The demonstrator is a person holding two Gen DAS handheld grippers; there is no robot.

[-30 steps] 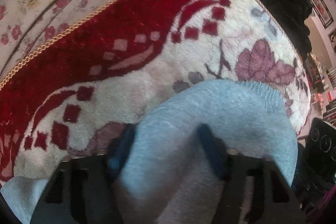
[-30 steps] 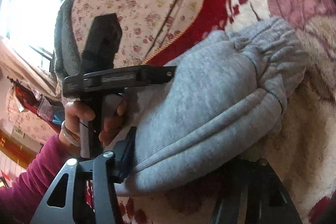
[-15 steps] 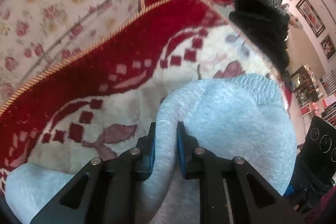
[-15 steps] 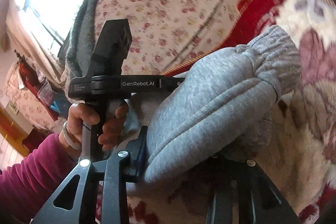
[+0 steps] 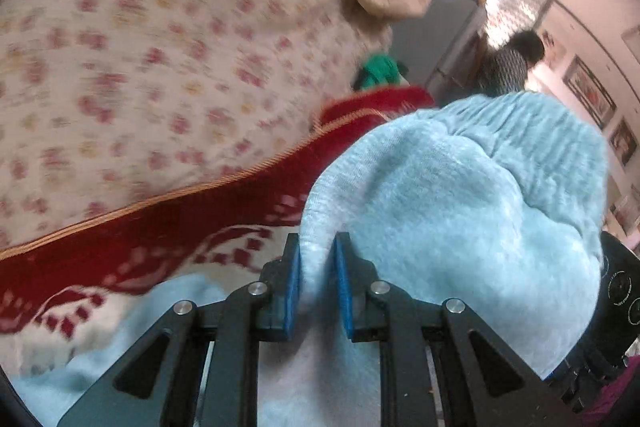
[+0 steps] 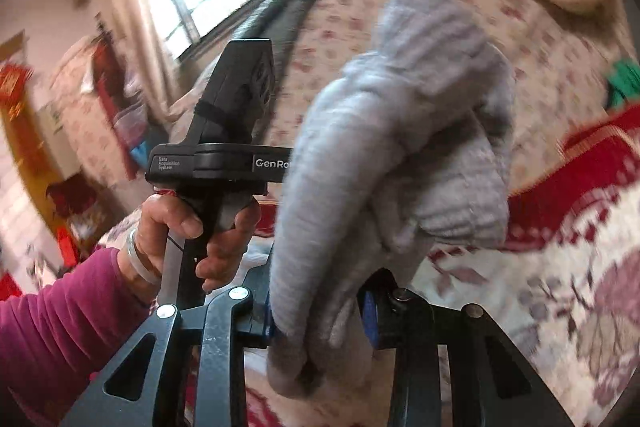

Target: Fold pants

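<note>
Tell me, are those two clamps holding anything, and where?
Both pinch the gray pants: left gripper on a folded edge, right gripper on a bunched fold.

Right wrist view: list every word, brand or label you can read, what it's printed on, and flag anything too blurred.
"GenRo": white lettering on the black crossbar of the left gripper, cut off by the grey pants.
"Data Acquisition System": small white print at that crossbar's other end, barely legible.
Red wall hanging: too blurred to read.
Left wrist view: dial markings on a black device and the framed pictures are unreadable.
</note>
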